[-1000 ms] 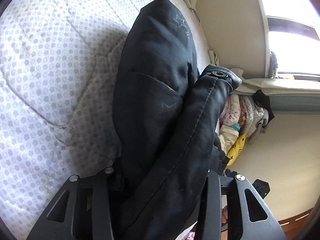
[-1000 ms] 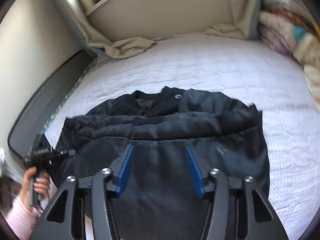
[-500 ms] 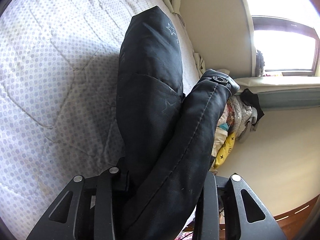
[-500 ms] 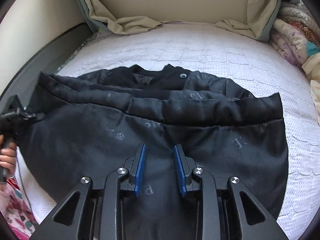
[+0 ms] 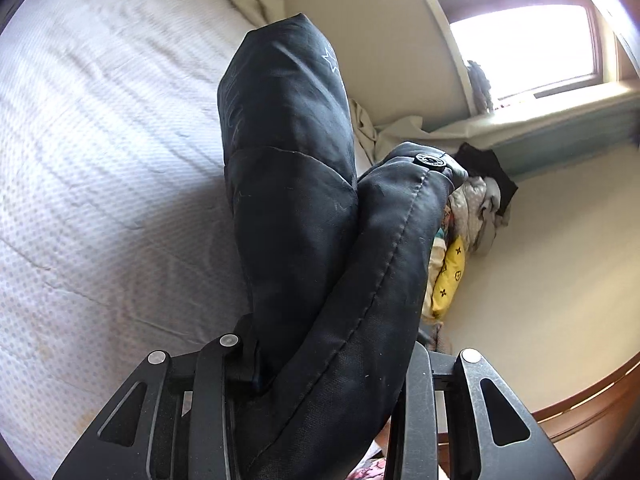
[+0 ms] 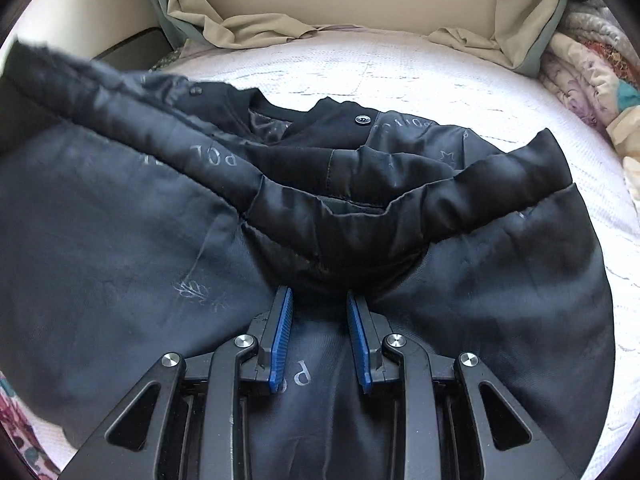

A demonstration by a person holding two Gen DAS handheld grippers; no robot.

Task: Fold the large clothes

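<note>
1. Black padded jacket [image 6: 160, 240] lies spread on the white mattress [image 6: 440, 80].
2. The left gripper [image 5: 320, 380] clamps a raised thick fold of it.
3. The right gripper [image 6: 320, 320] pinches fabric nearer the mattress's front edge.

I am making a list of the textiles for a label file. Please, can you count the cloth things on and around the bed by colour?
Black: 2, the jacket held in the left gripper and right gripper, and a small cloth on the pile
Beige: 1, the curtain
White: 1, the bed cover
Yellow: 1, a patterned cloth
Total: 5
</note>
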